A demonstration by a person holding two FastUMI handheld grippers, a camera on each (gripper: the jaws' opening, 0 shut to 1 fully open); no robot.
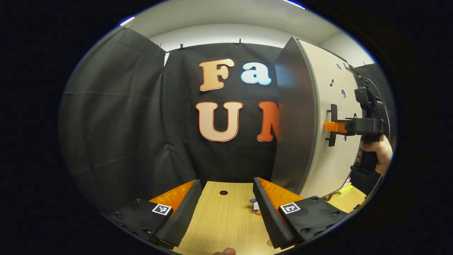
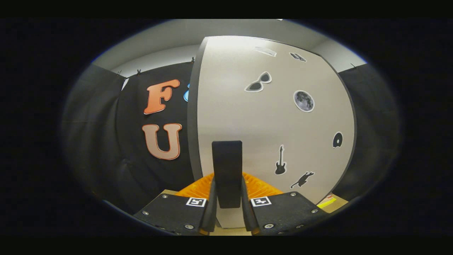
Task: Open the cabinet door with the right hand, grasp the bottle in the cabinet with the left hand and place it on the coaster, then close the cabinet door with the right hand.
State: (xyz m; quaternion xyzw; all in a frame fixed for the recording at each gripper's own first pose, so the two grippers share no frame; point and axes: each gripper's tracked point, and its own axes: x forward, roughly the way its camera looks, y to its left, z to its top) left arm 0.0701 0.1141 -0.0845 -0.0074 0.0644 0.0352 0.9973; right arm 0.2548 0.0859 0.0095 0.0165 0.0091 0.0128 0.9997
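A tall cabinet stands at the right of the table, with a dark side wall (image 1: 295, 117) and a pale door (image 1: 324, 88) that carries stickers. The door (image 2: 269, 127) lies flush with that side wall, so the cabinet's inside is hidden. My right gripper (image 2: 228, 198) is shut on the door's black vertical handle (image 2: 227, 166). In the left gripper view that same gripper (image 1: 334, 126) clamps the handle (image 1: 332, 117), and a hand (image 1: 377, 152) holds it. My left gripper (image 1: 224, 212) hovers open over the wooden table (image 1: 223, 226), left of the cabinet, with nothing between its fingers.
A small round hole (image 1: 223, 192) is in the tabletop ahead of the left gripper. Small flat items (image 1: 255, 205) lie partly hidden behind its right finger. A yellow slip (image 1: 343, 191) lies by the cabinet's foot. Black cloth walls close in the back and left.
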